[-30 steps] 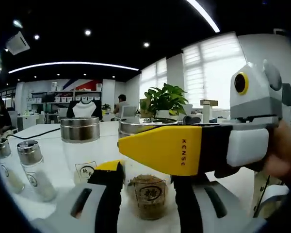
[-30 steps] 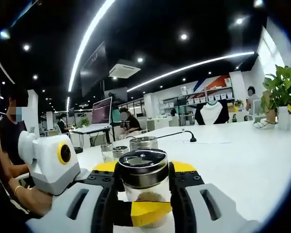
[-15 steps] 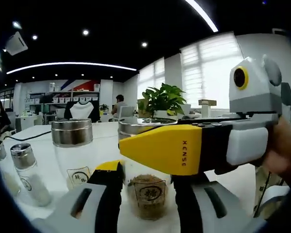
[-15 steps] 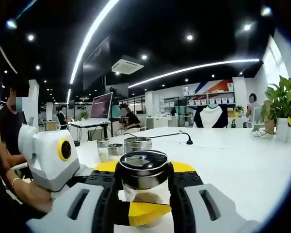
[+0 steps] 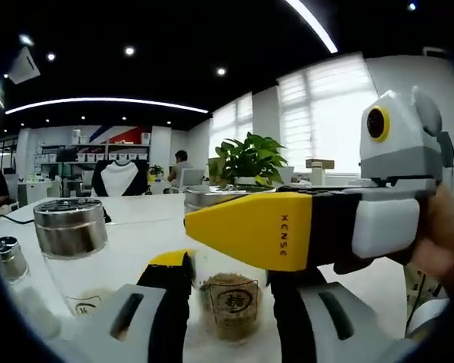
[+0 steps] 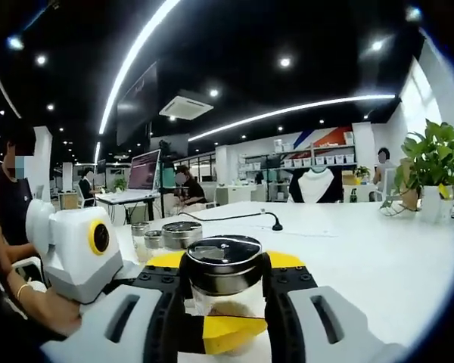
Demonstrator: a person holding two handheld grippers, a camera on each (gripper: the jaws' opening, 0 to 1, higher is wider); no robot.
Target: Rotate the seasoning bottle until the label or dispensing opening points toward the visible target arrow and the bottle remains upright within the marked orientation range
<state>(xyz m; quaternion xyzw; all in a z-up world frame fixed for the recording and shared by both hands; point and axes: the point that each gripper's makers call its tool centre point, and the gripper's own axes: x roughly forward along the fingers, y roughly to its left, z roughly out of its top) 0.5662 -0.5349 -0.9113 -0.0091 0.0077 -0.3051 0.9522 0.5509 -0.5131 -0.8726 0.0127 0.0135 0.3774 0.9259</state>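
Mid-rotation step: seasoning bottle (image 6: 224, 291) upright on white tabletop (image 6: 363, 257), clamped at the cap by right tool (image 6: 225, 299) and at the glass body by left tool (image 5: 228, 302); no arrow visible, next needs gentle twist keeping upright.

We see one clear glass seasoning bottle (image 6: 225, 291) with a shiny metal screw cap — standing upright on the white table (image 6: 378, 265). Brown granules fill its lower part, and a square printed label (image 5: 230, 298) (its characters too small to read) faces the left gripper view. From the right gripper view the dark, glossy cap top (image 6: 225, 252) shows — level, not tilted.
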